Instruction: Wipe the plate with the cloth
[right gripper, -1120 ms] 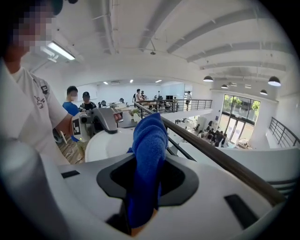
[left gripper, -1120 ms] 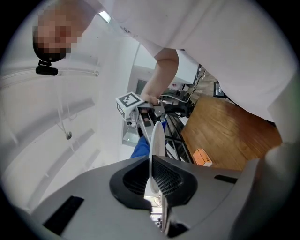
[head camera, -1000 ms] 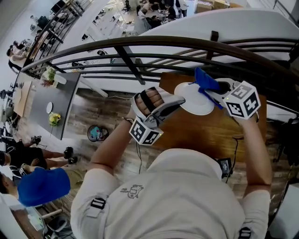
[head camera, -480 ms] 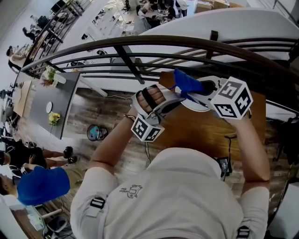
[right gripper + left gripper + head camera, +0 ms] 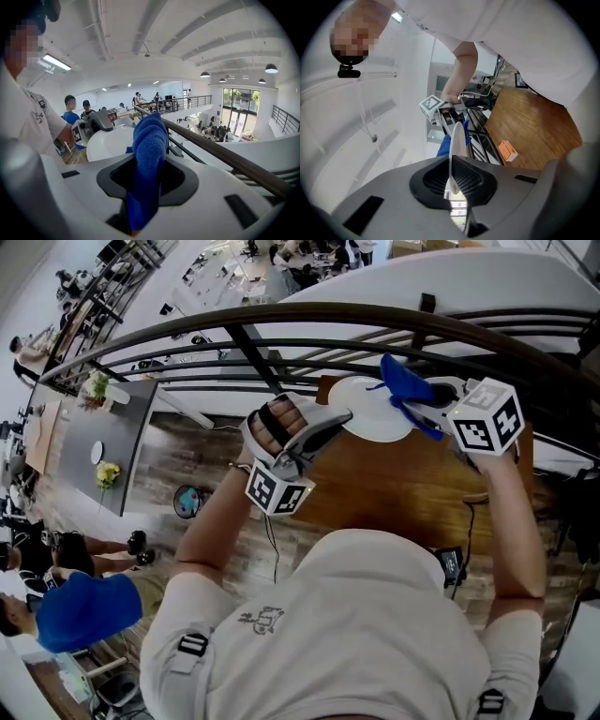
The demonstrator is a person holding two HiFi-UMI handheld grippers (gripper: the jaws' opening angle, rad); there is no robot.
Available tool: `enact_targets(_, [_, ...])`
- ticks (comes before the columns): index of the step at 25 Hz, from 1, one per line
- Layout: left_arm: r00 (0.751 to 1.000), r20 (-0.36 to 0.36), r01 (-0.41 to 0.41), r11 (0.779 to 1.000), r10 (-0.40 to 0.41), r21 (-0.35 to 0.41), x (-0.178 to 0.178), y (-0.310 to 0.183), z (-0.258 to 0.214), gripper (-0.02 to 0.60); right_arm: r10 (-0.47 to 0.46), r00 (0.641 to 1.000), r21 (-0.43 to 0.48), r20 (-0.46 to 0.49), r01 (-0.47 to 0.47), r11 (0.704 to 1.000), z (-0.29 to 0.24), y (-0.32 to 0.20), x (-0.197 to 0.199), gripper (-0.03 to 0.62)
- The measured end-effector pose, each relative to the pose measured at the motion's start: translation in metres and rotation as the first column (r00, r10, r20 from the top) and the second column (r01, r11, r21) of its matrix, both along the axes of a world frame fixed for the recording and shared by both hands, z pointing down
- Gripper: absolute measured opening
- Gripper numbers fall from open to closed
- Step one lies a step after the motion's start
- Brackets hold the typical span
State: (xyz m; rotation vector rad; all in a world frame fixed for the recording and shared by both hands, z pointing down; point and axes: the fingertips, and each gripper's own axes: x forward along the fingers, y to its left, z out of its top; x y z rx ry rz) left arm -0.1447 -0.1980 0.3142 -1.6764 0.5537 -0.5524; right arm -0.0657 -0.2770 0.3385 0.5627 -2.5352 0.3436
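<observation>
Left claw (image 5: 339,418) pinched shut on rim of white plate (image 5: 375,411). Left hand roughly level, forearm reaching forward, plate held over wooden table (image 5: 403,493) beside railing (image 5: 281,326). Right arm extended, right claw (image 5: 419,407) angled downward, clamped on blue cloth (image 5: 403,381). Cloth bunched over plate's right edge.

We stand on a mezzanine of a large open-plan office. A dark curved railing (image 5: 281,326) runs along the far side of our wooden desk (image 5: 403,488), and beyond it people sit at work tables (image 5: 309,254) on the floor below. Pendant lamps (image 5: 205,74) hang from the white ceiling (image 5: 140,37), and tall windows (image 5: 239,117) stand at the far right.
</observation>
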Motion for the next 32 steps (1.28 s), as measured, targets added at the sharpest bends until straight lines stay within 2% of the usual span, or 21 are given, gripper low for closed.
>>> enact_targets(6, [0.995, 0.024, -0.101, 0.995, 0.101, 0.015, 0.03, 0.026, -0.001, 0.017, 0.03, 0.999, -0.051, -0.025, -0.031, 0.998, 0.017, -0.025, 0.003, 0.127])
enact_targets(12, [0.986, 0.048, -0.157, 0.988, 0.157, 0.008, 0.051, 0.037, 0.002, 0.017, -0.061, 0.998, -0.053, 0.008, 0.062, 0.997, -0.006, -0.005, -0.033, 0.127])
enact_targets(21, [0.994, 0.035, -0.102, 0.995, 0.102, -0.009, 0.045, 0.017, 0.002, 0.017, -0.162, 0.984, 0.011, 0.077, 0.162, 0.987, -0.038, 0.041, -0.053, 0.127])
enact_targets(28, [0.999, 0.02, -0.044, 0.999, 0.044, -0.009, 0.031, 0.002, -0.007, 0.017, -0.105, 0.985, 0.019, 0.136, 0.103, 0.994, -0.043, 0.053, -0.023, 0.127])
enact_targets(32, [0.999, -0.01, -0.043, 0.999, 0.043, -0.009, 0.032, 0.009, -0.018, 0.017, -0.052, 0.988, -0.008, 0.147, 0.054, 0.998, -0.041, 0.046, 0.006, 0.127])
